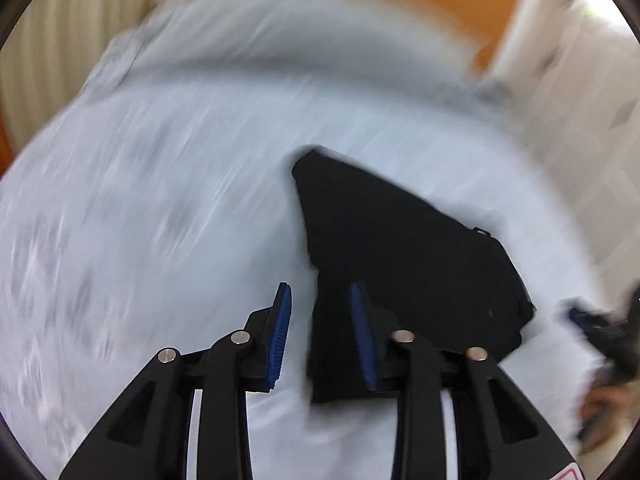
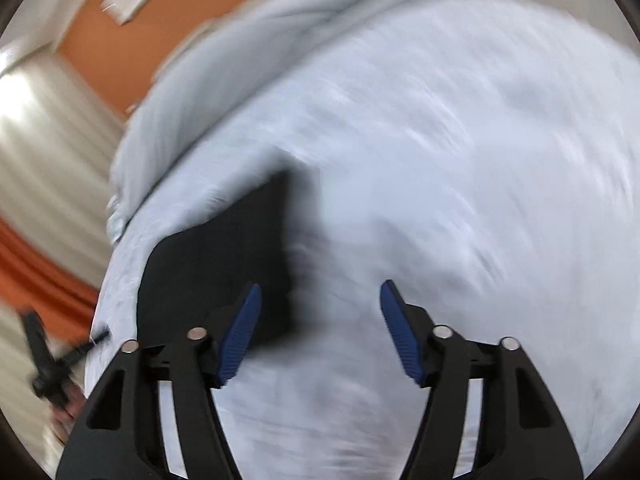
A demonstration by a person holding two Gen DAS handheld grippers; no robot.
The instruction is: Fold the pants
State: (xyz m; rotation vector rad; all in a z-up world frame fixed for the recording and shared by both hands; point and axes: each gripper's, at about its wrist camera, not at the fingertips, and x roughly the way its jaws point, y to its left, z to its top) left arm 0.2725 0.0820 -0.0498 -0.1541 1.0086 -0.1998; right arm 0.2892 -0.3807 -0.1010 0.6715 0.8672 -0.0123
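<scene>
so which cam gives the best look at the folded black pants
The left wrist view. There the pants lie sharp, with their whole folded outline showing on the pale bedsheet. In the right wrist view the pants are smeared along one edge and partly hidden behind a gripper finger.

Motion blur smears my light bedsheet (image 1: 160, 200) in both wrist views; its texture cannot be read. My left gripper (image 1: 322, 332) hides the near edge of the black pants (image 1: 400, 248). At the right edge of the left view, my other tool (image 1: 600, 332) is blurred and cut off. The far wall (image 2: 104, 48) is streaked.
</scene>
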